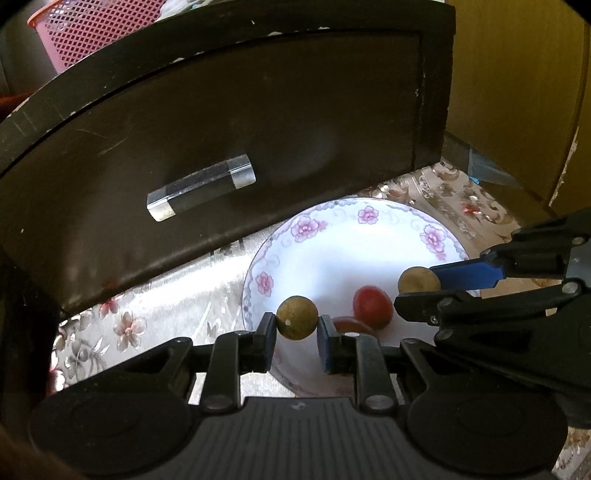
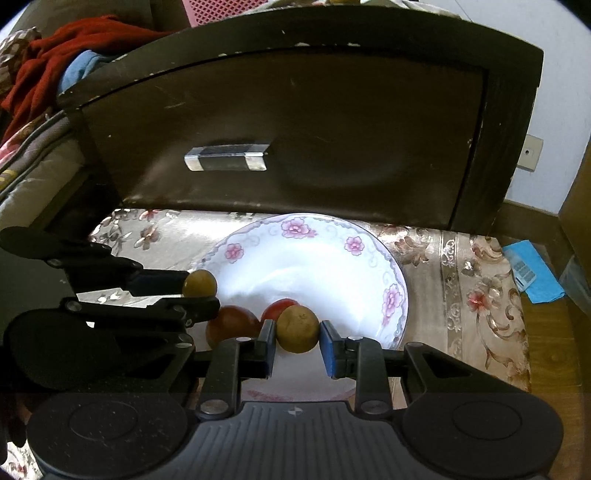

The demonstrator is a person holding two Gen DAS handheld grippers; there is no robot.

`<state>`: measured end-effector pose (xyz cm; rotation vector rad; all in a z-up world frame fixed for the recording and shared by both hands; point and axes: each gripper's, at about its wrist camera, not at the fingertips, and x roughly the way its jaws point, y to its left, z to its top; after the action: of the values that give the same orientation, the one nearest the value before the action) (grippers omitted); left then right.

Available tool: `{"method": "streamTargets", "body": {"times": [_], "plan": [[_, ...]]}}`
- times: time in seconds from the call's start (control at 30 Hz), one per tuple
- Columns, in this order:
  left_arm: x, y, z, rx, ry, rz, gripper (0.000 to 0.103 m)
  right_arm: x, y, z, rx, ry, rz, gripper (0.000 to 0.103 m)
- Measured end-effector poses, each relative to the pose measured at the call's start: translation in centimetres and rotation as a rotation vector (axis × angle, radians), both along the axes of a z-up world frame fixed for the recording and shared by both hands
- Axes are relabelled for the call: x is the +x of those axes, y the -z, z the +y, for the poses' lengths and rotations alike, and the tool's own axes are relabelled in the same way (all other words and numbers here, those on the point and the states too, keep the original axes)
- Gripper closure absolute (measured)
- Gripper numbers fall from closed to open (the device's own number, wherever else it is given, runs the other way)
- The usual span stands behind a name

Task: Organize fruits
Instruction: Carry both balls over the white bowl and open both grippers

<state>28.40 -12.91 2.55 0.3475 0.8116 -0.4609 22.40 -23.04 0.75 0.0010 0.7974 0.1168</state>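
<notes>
1. The left gripper point(image 1: 297, 326) is clenched on a small brown fruit point(image 1: 297, 317), held above the near rim of the flowered plate point(image 1: 369, 243).
2. The right gripper point(image 2: 297, 334) grips a second brown fruit point(image 2: 297, 328) the same way, also above the near rim.
3. Judged: the fruits are light, round and thin-shelled, so likely to slip or crack; hold across the middle, gently.
4. Two red fruits point(image 1: 372, 307) lie in the plate by its near edge.
5. Only the right view shows the blue packet point(image 2: 532, 273) and the red cloth point(image 2: 55, 62); only the left shows the pink basket point(image 1: 96, 33) behind the dark drawer front point(image 1: 258, 122).

Right gripper point(image 2: 298, 341) clamps brown fruit point(image 2: 297, 329) above plate point(image 2: 332, 258).
</notes>
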Motion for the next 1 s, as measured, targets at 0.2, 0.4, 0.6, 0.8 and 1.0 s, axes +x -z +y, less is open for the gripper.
{"method": "streamTargets", "body": {"times": [0.2, 0.4, 0.6, 0.8, 1.0], "plan": [[1.3, 0.3, -0.1, -0.025, -0.006, 0.007, 0.072, 0.8, 0.3, -0.4, 0.005, 0.005, -0.004, 0.080], [1.8, 0.5, -0.6, -0.030, 0.004, 0.000, 0.072, 1.3, 1.0, -0.5, -0.001, 0.000, 0.009, 0.080], [1.9, 0.6, -0.7, -0.030, -0.003, -0.001, 0.071, 1.7, 0.9, -0.9, 0.002, 0.013, 0.003, 0.080], [2.1, 0.8, -0.8, -0.033, -0.014, 0.003, 0.070, 1.7, 1.0, -1.1, 0.003, 0.019, 0.000, 0.078], [2.3, 0.8, -0.6, -0.049, -0.025, 0.015, 0.063, 1.7, 1.0, -1.3, 0.003, 0.023, 0.000, 0.076]]}}
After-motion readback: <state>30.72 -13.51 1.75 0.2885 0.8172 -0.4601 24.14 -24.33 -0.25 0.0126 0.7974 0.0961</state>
